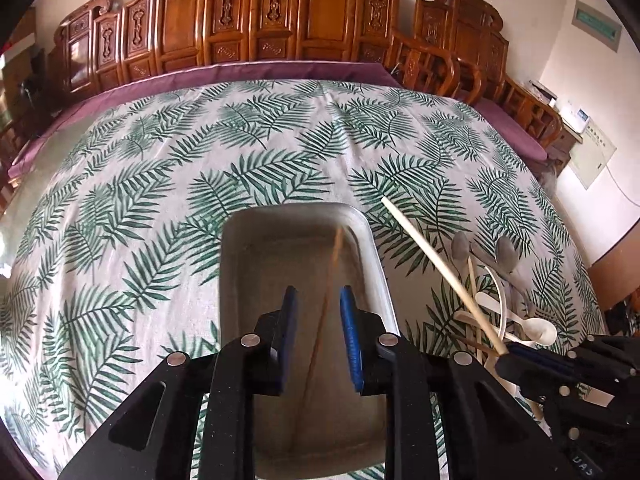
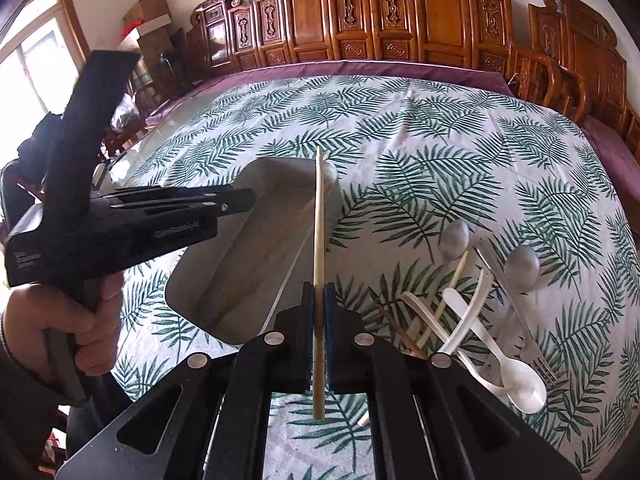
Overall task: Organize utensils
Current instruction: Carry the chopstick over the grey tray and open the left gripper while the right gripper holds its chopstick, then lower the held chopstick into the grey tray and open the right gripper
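Note:
A metal tray (image 1: 366, 240) (image 2: 260, 172) lies on the leaf-print tablecloth. A chopstick (image 1: 324, 312) lies inside the tray, blurred. My left gripper (image 1: 319, 304) is open over the tray, with nothing between its blue pads. My right gripper (image 2: 319, 294) is shut on a pale chopstick (image 2: 318, 216) (image 1: 436, 268), held above the cloth just right of the tray and pointing away. A pile of utensils lies to the right: metal spoons (image 2: 522, 266) (image 1: 505, 254), white plastic spoons (image 2: 524, 384) (image 1: 540, 330), a fork (image 2: 540, 364) and another chopstick (image 2: 444, 300).
Carved wooden chairs (image 2: 400, 12) line the far side of the table. A purple undercloth (image 1: 280, 74) shows at the far edge. The person's hand (image 2: 80, 320) holds the left gripper's handle at the left of the right wrist view.

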A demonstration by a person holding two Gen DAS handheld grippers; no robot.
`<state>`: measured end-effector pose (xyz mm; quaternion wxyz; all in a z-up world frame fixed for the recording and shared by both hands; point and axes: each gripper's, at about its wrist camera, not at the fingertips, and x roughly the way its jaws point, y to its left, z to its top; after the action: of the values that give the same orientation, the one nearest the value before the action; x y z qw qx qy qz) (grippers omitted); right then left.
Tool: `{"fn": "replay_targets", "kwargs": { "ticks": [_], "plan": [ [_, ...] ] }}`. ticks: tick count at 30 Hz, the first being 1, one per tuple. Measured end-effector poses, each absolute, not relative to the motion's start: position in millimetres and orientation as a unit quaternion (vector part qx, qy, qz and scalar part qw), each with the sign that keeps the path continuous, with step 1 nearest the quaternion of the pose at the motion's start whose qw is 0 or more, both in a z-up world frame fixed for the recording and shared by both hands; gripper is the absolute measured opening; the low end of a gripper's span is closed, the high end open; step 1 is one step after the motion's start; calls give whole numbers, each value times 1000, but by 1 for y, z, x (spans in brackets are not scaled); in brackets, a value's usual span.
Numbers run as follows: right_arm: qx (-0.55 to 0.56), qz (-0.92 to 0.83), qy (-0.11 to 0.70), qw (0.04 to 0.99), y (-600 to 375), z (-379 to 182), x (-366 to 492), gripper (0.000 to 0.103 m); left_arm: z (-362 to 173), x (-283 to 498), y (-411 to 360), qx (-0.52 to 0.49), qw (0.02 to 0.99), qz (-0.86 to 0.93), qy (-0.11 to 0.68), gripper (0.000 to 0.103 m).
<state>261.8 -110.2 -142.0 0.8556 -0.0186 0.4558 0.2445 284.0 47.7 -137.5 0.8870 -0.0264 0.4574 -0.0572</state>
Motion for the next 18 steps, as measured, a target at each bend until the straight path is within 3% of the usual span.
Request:
{"fn": "replay_targets", "kwargs": {
  "ticks": [18],
  "plan": [
    [-4,255,487,835,-39,-167,289,6,-110,252,115,-27,903,-21,428,20]
  ]
}}
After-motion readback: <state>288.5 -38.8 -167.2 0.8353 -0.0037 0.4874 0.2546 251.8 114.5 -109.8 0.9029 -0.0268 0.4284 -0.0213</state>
